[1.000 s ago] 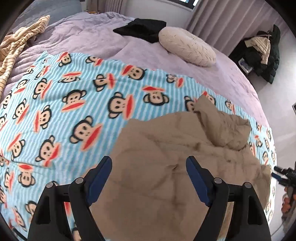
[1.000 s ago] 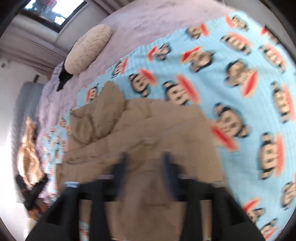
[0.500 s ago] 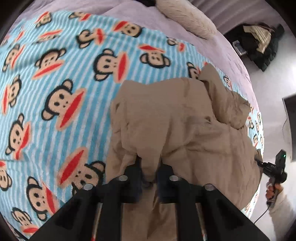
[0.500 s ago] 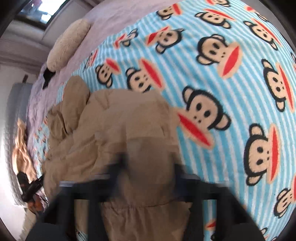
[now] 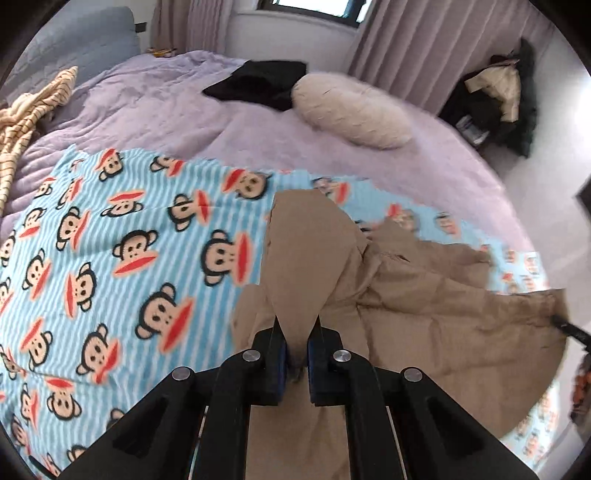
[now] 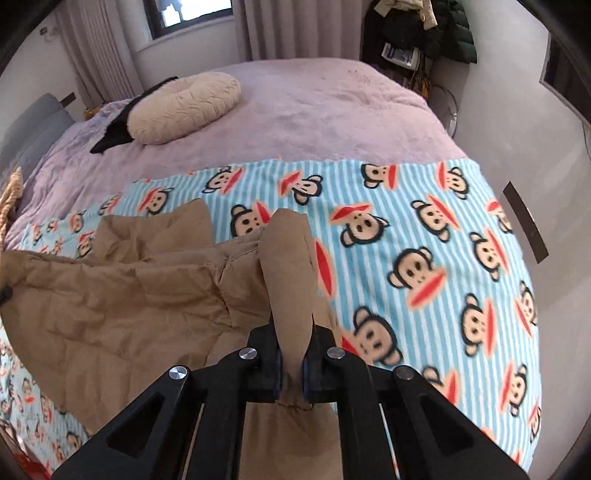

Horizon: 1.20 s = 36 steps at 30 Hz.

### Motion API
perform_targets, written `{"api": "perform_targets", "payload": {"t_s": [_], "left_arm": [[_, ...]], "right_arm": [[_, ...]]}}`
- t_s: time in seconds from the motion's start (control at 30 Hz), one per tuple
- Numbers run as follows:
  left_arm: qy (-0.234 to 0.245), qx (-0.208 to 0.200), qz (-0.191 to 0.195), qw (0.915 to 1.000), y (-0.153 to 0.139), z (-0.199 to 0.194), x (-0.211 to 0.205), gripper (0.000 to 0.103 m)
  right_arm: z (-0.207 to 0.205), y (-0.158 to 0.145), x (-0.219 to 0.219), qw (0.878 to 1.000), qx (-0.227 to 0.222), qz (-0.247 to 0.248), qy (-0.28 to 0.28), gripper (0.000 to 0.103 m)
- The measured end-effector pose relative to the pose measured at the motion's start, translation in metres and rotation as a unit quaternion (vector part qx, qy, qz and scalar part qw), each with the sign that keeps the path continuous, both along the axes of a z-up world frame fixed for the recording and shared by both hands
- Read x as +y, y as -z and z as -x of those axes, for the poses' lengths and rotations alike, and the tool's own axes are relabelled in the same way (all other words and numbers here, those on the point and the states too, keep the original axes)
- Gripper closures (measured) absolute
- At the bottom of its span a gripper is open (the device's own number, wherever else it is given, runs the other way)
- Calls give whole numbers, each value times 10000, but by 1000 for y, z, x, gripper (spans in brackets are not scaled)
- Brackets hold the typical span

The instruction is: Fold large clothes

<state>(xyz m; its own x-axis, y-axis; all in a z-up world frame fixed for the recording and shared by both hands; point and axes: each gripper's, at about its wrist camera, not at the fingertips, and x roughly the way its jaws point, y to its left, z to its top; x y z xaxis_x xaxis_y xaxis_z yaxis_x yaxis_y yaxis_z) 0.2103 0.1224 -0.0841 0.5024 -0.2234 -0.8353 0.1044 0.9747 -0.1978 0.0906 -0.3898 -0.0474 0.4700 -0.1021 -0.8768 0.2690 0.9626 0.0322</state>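
A large tan padded jacket lies on a blue striped monkey-print blanket on the bed. My left gripper is shut on a fold of the jacket's edge and holds it lifted, the cloth rising in a peak ahead of the jaws. My right gripper is shut on another fold of the same jacket, also lifted above the blanket. The rest of the jacket spreads rumpled between the two grips.
A cream round cushion and a black garment lie on the lilac bedcover behind. A striped beige cloth lies at far left. Dark coats hang past the bed's far corner.
Both grippers closed on the jacket's edge and lifted it off the blanket. The left gripper was open one second ago. Both views now tilt up toward the room.
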Motion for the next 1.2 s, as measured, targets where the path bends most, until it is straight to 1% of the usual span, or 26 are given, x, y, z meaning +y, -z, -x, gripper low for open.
{"api": "perform_targets", "payload": {"t_s": [0.03, 0.13, 0.2, 0.27, 0.3, 0.33, 0.37, 0.4, 0.47, 0.5, 0.53, 0.6, 0.67, 0.7, 0.73, 0.8, 0.83, 0.87, 0.93, 0.97, 1.0, 1.03, 1.07, 1.1, 1.17, 1.2], "left_arm": [[-98, 74, -116, 9999, 15, -9, -3, 93], [-338, 366, -186, 9986, 57, -27, -3, 93], [-391, 462, -243, 9979, 76, -33, -6, 93], [-373, 476, -335, 9976, 89, -37, -11, 93], [-354, 468, -383, 9975, 93, -39, -14, 92], [-339, 481, -460, 9972, 97, -42, -17, 92], [-366, 508, -542, 9966, 99, -43, -19, 89], [-423, 517, -585, 9960, 98, -44, -19, 85], [-604, 550, -606, 9948, 88, -41, -14, 85], [-650, 504, -591, 9949, 78, -38, -11, 85], [-666, 384, -577, 9954, 64, -31, -7, 85], [-588, 116, -536, 9968, 36, -18, -2, 85], [-213, -57, -299, 9993, 10, -6, -7, 85], [70, -46, -101, 9999, 2, -2, -14, 85], [332, 3, 70, 9994, -1, -1, -23, 85], [793, 78, 333, 9963, 1, 0, -45, 85], [1039, 100, 379, 9938, 7, 0, -63, 85], [1164, 104, 319, 9926, 14, 1, -77, 85], [1261, 174, 120, 9918, 38, -2, -105, 85], [1237, 211, 35, 9921, 50, -4, -111, 85], [1159, 226, -139, 9929, 63, -8, -117, 85], [1052, 154, -364, 9937, 77, -12, -119, 85], [953, 92, -511, 9941, 85, -17, -118, 85], [803, 62, -618, 9948, 91, -24, -112, 85], [609, 75, -591, 9964, 91, -35, -97, 85], [521, 27, -636, 9966, 89, -38, -88, 85]], "right_arm": [[-11, 12, -4, 10000, 65, -4, 50, 95], [-30, 46, -13, 9994, 277, -42, 201, 95], [-38, 76, -18, 9983, 459, -142, 338, 95], [-44, 99, -21, 9975, 543, -177, 426, 93], [-45, 105, -19, 9974, 552, -165, 439, 92], [-48, 112, -19, 9973, 562, -109, 462, 88], [-50, 116, -19, 9971, 566, -82, 494, 85], [-51, 119, -20, 9968, 575, -139, 541, 81], [-51, 117, -26, 9950, 611, -338, 720, 75], [-50, 112, -31, 9936, 640, -414, 835, 70], [-45, 103, -36, 9921, 610, -507, 967, 69], [-27, 76, -42, 9912, 327, -616, 1126, 69], [-9, 46, -37, 9927, -45, -569, 1062, 69], [-3, 35, -30, 9936, -186, -659, 893, 70], [2, 27, -19, 9940, -254, -884, 593, 73], [-2, 27, 2, 9912, -217, -1306, 61, 75], [-7, 33, 18, 9873, -133, -1557, -281, 75], [-11, 40, 30, 9851, -64, -1645, -490, 75], [-25, 63, 58, 9829, 136, -1610, -880, 76], [-28, 74, 66, 9834, 212, -1534, -946, 76], [-33, 87, 72, 9846, 284, -1416, -983, 76], [-37, 97, 72, 9866, 281, -1275, -977, 80], [-43, 102, 69, 9881, 233, -1179, -958, 80], [-47, 106, 63, 9896, 183, -1104, -900, 81], [-53, 107, 43, 9914, 153, -1084, -723, 92], [-52, 105, 31, 9927, 144, -1040, -596, 93]]}}
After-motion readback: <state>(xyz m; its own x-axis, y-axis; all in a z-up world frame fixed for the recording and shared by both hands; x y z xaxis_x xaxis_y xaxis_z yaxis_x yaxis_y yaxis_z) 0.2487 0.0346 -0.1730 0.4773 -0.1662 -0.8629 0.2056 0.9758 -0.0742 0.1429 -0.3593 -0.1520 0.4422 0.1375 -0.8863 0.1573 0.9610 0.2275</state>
